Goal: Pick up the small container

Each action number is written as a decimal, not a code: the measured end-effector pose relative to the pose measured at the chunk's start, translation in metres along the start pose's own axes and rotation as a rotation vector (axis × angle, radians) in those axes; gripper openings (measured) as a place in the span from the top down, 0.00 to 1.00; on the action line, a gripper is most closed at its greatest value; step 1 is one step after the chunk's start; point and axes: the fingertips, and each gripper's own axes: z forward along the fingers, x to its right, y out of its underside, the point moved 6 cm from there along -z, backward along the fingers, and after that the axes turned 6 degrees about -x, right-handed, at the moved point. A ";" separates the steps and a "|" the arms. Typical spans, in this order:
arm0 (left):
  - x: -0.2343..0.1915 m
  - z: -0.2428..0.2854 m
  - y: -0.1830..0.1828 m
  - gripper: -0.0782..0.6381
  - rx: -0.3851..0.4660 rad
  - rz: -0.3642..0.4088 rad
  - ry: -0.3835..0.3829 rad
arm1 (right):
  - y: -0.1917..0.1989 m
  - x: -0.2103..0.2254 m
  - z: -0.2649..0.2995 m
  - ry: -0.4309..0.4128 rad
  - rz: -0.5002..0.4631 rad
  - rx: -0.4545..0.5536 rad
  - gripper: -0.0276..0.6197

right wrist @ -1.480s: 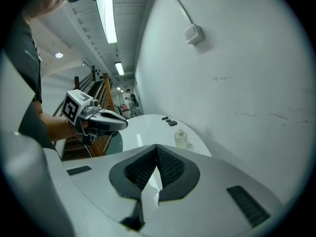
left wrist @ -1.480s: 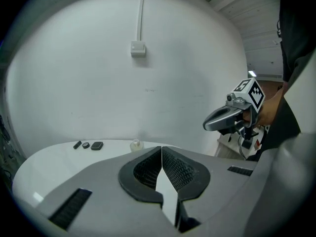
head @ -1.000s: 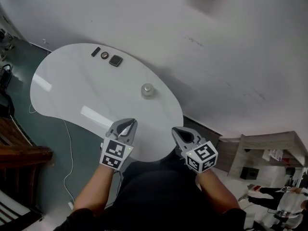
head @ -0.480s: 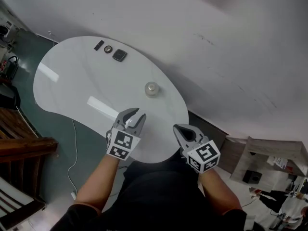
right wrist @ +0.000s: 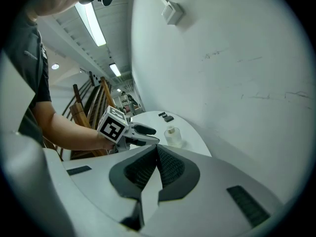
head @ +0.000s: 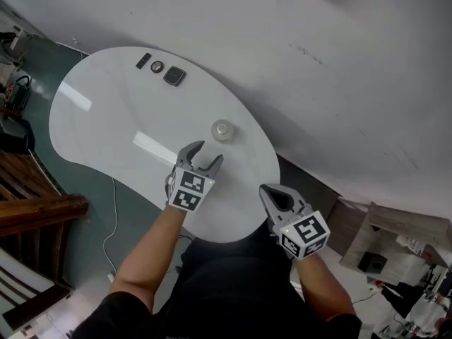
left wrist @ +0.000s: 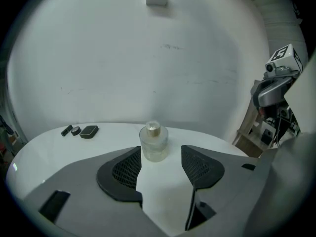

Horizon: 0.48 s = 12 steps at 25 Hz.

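Observation:
The small container (head: 222, 129) is a clear round jar with a pale cap, standing upright on the white table (head: 106, 126). My left gripper (head: 204, 157) hovers over the table just short of the jar. Its jaws are opening, and nothing is between them. Along the left gripper view the jar (left wrist: 153, 143) stands just beyond the gap of the left gripper (left wrist: 162, 158), untouched. My right gripper (head: 271, 195) hangs at the table's near edge, shut and empty. In the right gripper view its jaws (right wrist: 157, 154) meet, with the jar (right wrist: 173, 136) and the left gripper (right wrist: 143, 135) ahead.
Three small dark items (head: 161, 69) lie in a row at the table's far end. The white wall (head: 318, 62) runs close behind the table. Wooden furniture (head: 32, 217) stands on the left, and a cable (head: 107, 224) trails on the floor.
My left gripper has moved forward over the table toward the jar and its jaws have gone from shut to open. The right gripper has barely moved.

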 end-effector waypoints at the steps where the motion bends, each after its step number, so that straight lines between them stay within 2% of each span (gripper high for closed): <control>1: -0.001 0.007 0.000 0.52 -0.008 0.002 -0.001 | 0.001 0.002 0.000 0.000 0.005 0.000 0.97; 12: -0.012 0.064 -0.014 0.43 -0.023 0.034 0.010 | 0.021 0.024 -0.007 0.013 0.055 -0.034 0.97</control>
